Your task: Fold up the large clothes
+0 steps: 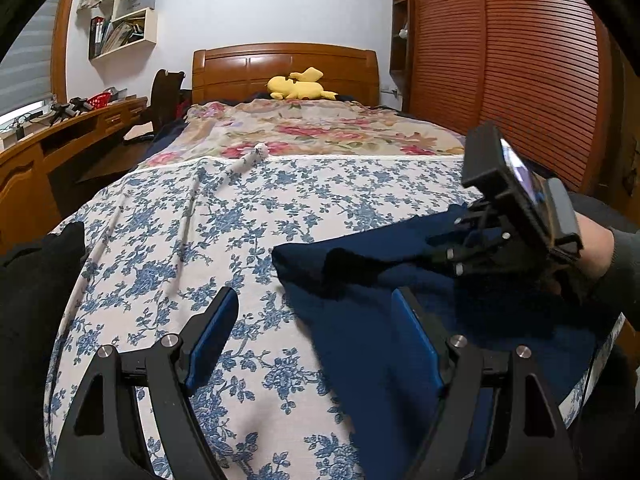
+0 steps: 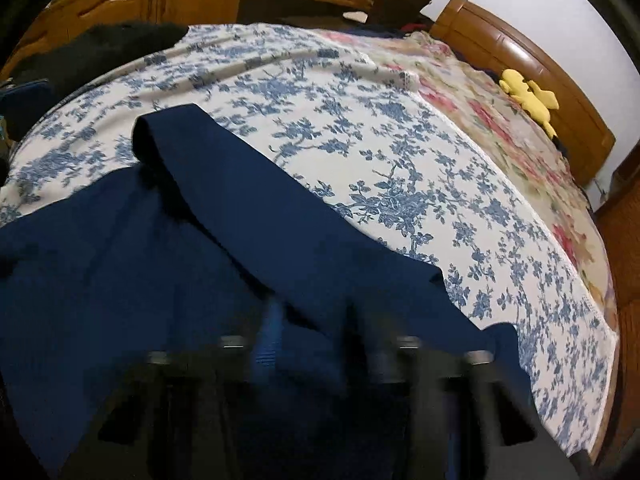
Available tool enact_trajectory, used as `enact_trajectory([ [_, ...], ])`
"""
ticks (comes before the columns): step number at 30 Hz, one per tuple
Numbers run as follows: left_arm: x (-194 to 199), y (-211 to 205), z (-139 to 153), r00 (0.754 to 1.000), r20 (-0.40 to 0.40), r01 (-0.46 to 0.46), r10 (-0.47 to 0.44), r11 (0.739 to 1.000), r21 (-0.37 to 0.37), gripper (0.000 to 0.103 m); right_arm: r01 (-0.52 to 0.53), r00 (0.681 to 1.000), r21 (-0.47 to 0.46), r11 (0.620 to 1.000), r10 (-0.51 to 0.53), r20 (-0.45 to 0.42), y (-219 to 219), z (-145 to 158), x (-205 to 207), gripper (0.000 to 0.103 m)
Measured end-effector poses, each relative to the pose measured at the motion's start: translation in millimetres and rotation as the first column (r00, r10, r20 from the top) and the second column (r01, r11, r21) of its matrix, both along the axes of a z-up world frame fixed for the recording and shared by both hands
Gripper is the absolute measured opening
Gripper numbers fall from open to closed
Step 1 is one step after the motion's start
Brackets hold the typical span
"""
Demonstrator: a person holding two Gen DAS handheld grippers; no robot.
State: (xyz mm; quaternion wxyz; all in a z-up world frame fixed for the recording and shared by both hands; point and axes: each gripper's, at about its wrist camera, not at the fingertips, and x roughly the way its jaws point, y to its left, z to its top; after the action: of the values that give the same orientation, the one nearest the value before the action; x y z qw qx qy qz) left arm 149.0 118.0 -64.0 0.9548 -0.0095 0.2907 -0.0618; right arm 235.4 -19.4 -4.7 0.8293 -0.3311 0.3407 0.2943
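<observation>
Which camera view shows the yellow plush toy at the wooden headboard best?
The left wrist view: the yellow plush toy lies centred, sharp and whole. In the right wrist view the same toy sits near the edge, smaller and distorted.

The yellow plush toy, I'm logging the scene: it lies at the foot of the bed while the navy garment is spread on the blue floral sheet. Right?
Not quite. The yellow plush toy lies at the head of the bed, against the wooden headboard, as the left wrist view shows. The navy garment is indeed spread on the blue floral sheet.

The right gripper (image 2: 320,344) is blurred in its own view, and its fingertips seem buried in the navy garment (image 2: 120,260).
</observation>
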Motion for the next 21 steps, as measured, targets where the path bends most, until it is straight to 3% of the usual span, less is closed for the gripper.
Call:
enact_trajectory([
  [7,-1,4,-2,1.000,-0.002,-0.006,0.006,1.000,-0.001,0.079,0.092,0.988,0.107,0.990,-0.104,0.115,11,41,41,0.003],
  [11,1,6,-2,1.000,-0.005,-0.007,0.007,1.000,-0.004,0.079,0.157,0.965,0.141,0.978,-0.182,0.191,19,63,56,0.004],
  [14,2,6,-2,1.000,-0.003,-0.007,0.007,1.000,-0.004,0.079,0.167,0.964,0.188,0.968,-0.200,0.176,20,72,55,0.025],
  [21,2,7,-2,1.000,-0.002,-0.005,0.005,1.000,-0.009,0.079,0.082,0.993,0.173,0.982,-0.095,0.068,18,41,48,0.030],
])
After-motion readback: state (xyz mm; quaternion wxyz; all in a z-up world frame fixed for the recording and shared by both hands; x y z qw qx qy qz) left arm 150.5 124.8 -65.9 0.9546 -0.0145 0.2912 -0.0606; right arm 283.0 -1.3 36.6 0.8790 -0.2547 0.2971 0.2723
